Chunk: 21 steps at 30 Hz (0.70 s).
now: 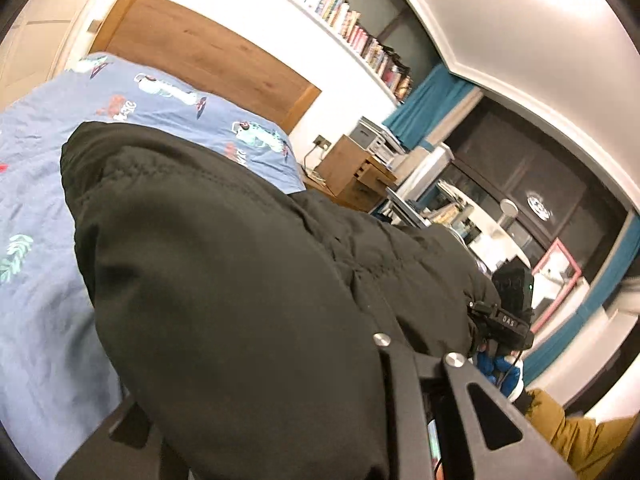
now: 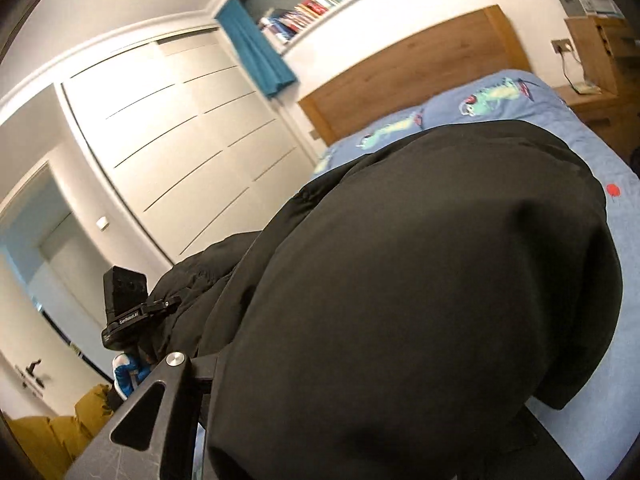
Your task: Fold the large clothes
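Observation:
A large black padded jacket (image 1: 224, 264) is held up over the blue patterned bed (image 1: 36, 184). It drapes over both grippers and fills both views. My left gripper (image 1: 384, 364) is shut on the jacket's edge; the cloth covers its fingertips. My right gripper (image 2: 212, 376) is shut on the jacket (image 2: 420, 280) too, its tips buried in the cloth. The right gripper shows in the left wrist view (image 1: 508, 320) at the jacket's far end, in a blue-gloved hand. The left gripper shows likewise in the right wrist view (image 2: 128, 312).
A wooden headboard (image 1: 208, 52) stands at the bed's far end. A wooden nightstand (image 1: 352, 172) sits beside the bed, a cluttered desk beyond it. White wardrobe doors (image 2: 168, 140) line the other side. A bookshelf (image 1: 340, 16) runs along the wall.

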Motion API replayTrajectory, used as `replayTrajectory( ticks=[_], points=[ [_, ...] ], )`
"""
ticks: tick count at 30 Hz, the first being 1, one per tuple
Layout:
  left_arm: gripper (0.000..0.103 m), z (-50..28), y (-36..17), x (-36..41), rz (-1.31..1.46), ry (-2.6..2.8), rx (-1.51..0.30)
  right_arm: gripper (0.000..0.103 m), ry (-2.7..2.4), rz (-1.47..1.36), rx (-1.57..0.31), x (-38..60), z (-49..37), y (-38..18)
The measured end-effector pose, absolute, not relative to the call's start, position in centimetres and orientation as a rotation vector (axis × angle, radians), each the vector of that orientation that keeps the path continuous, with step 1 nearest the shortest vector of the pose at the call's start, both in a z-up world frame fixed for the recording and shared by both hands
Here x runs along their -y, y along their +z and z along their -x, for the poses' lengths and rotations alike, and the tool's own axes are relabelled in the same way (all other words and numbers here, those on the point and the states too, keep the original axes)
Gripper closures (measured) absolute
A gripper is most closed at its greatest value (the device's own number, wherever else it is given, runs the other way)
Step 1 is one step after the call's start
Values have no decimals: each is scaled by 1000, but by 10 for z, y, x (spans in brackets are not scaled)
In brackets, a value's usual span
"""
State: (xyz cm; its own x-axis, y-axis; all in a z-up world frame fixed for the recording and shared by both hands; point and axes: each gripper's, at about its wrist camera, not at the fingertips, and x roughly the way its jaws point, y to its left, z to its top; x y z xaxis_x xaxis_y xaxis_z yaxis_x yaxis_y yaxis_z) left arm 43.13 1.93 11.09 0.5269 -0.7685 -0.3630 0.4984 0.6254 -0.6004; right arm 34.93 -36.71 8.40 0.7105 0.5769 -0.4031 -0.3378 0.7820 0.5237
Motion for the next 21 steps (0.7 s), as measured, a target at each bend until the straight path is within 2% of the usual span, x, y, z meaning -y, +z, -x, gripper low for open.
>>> replayTrajectory(
  ticks=[4,8,10,12,14,15,16,17,19,21],
  points=[
    [84,-392,79,-25,441,-780,-722,75,526,-442,-627,378,-302,55],
    [84,-365,11,-32,439,-718,-869,74,459,-468,-769,391,-274,-15],
    [77,-358,-22,-42,459,-669,-940,70,416,-485,-836,391,-249,-47],
    [71,-350,-40,-58,514,-635,-970,60,365,-524,-877,403,-239,-72],
    [60,-345,-48,-74,543,-599,-979,30,301,-540,-901,417,-236,-85],
    [55,-341,-50,-81,556,-593,-980,22,275,-561,-913,425,-233,-91],
    [53,-337,-50,-88,569,-585,-978,11,257,-570,-918,432,-234,-94],
    [52,-334,-49,-95,578,-579,-974,5,233,-579,-921,440,-232,-96],
    [52,-324,-50,-108,592,-573,-976,0,202,-603,-924,454,-225,-99],
    [52,-312,-55,-117,580,-554,-985,0,168,-600,-932,464,-211,-100]
  ],
)
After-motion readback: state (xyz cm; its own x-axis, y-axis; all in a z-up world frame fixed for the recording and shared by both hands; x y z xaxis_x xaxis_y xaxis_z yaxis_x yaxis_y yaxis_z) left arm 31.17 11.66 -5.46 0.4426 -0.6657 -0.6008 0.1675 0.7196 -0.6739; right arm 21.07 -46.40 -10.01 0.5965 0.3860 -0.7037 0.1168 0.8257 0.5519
